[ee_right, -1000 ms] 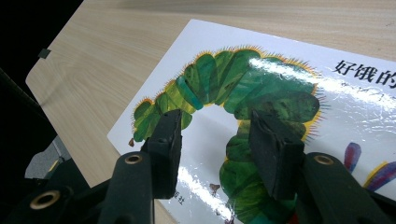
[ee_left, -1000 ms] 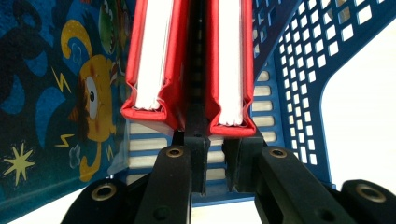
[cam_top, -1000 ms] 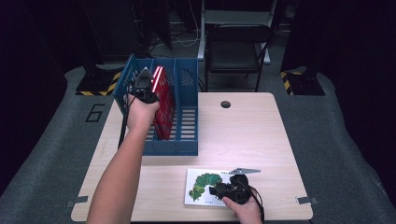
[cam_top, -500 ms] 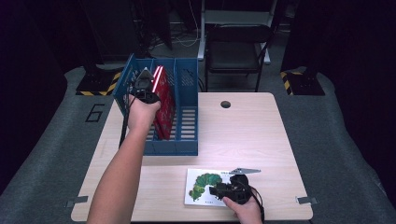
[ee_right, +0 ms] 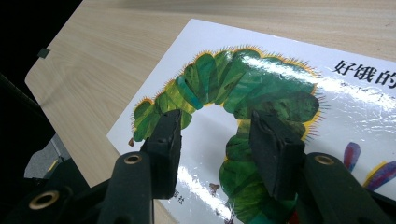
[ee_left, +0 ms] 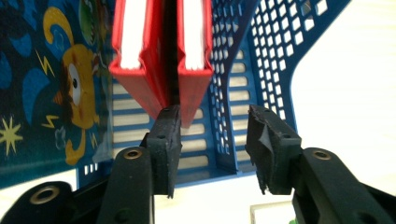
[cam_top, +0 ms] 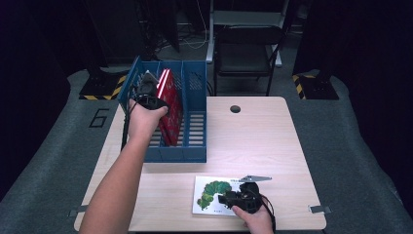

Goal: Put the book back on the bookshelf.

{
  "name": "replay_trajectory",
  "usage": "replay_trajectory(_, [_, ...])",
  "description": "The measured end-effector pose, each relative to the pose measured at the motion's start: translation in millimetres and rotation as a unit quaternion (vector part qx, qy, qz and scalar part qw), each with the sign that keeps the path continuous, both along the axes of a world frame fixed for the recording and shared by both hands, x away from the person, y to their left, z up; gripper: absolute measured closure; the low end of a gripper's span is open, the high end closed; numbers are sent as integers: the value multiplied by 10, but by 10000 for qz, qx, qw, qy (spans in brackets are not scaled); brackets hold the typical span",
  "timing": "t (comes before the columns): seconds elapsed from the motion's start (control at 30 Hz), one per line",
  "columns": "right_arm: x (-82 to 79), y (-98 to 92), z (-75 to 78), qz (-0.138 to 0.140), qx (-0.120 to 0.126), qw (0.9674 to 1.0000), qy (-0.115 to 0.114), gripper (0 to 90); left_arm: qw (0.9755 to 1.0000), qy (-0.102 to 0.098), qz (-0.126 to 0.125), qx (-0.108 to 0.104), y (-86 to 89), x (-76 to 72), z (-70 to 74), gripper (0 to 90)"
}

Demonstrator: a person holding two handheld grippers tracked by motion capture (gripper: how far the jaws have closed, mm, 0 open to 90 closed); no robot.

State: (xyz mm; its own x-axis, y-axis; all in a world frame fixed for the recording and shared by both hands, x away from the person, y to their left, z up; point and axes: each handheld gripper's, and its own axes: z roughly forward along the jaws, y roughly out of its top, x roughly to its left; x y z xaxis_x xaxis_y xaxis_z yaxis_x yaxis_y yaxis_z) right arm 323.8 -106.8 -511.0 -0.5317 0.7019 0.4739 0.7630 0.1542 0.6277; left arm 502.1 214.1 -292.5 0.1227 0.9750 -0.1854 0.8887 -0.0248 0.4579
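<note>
The caterpillar book (ee_right: 280, 93) reads "好饿的"; the floor (cam_top: 100, 118) bears "6".

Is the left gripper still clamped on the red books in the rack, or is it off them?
Apart. In the left gripper view the left gripper has just been opening: nothing lies between its jaws, and the red books stand beyond the tips in the blue file rack.

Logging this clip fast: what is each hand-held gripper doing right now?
Left hand-held gripper: open, jaws just opened, nothing between them, at the red books.
Right hand-held gripper: open, over the caterpillar book.
</note>
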Motion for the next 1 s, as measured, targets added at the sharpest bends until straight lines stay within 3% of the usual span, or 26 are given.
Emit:
replay_trajectory(0.37, [-5, -12, 5, -28, -16, 10000, 16, 535, 9997, -93, -223, -82, 41, -177, 159, 509])
replay_trajectory(0.7, [-3, -41, 14, -97, -42, 9999, 35, 527, 9986, -126, -507, -84, 73, -341, 162, 477])
replay_trajectory(1.0, [-7, -68, 55, -132, -145, 9997, -115, 502, 9946, -229, -973, -295, 73, -573, 131, 470])
